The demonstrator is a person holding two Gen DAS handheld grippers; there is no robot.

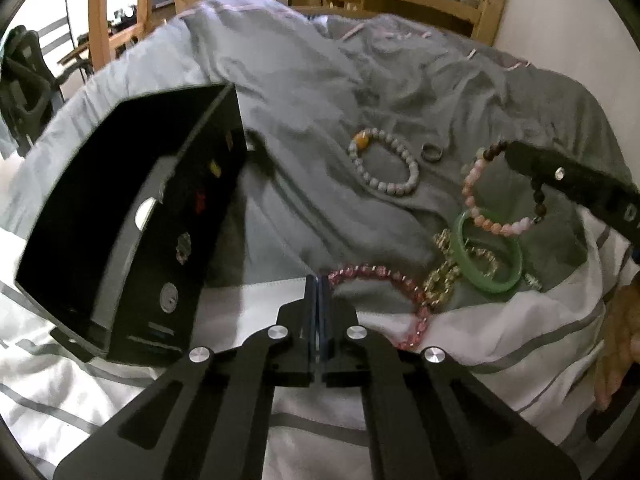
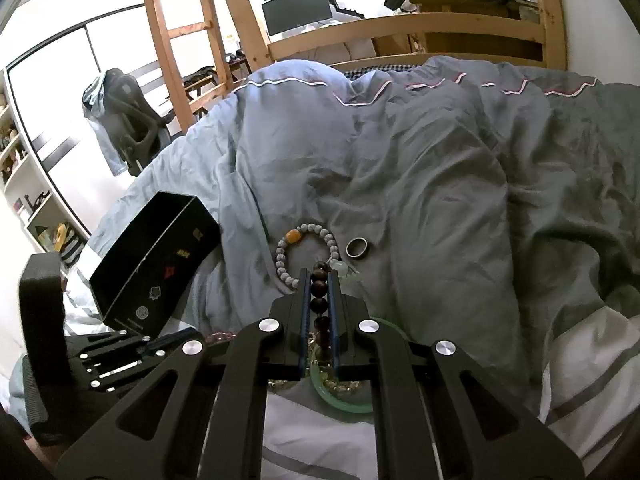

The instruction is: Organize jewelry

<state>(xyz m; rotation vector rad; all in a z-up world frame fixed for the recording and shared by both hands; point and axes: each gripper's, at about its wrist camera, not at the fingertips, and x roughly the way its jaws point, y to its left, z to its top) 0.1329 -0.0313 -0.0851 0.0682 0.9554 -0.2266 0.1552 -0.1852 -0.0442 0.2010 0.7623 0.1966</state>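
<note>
Pinching the dark beads of a mixed bracelet [image 2: 320, 300], the right gripper [image 2: 319, 280] lifts it clear for the black box [image 2: 156, 264], while the left gripper [image 1: 318, 280] sits pressed together, empty.

A black box [image 2: 154, 264] stands on the bed, its open top unobstructed. Right of the box, bare grey duvet [image 2: 420, 184] leaves open passage, then a grey bead bracelet [image 2: 308, 254] and dark ring [image 2: 356, 248] lie farther right.
</note>
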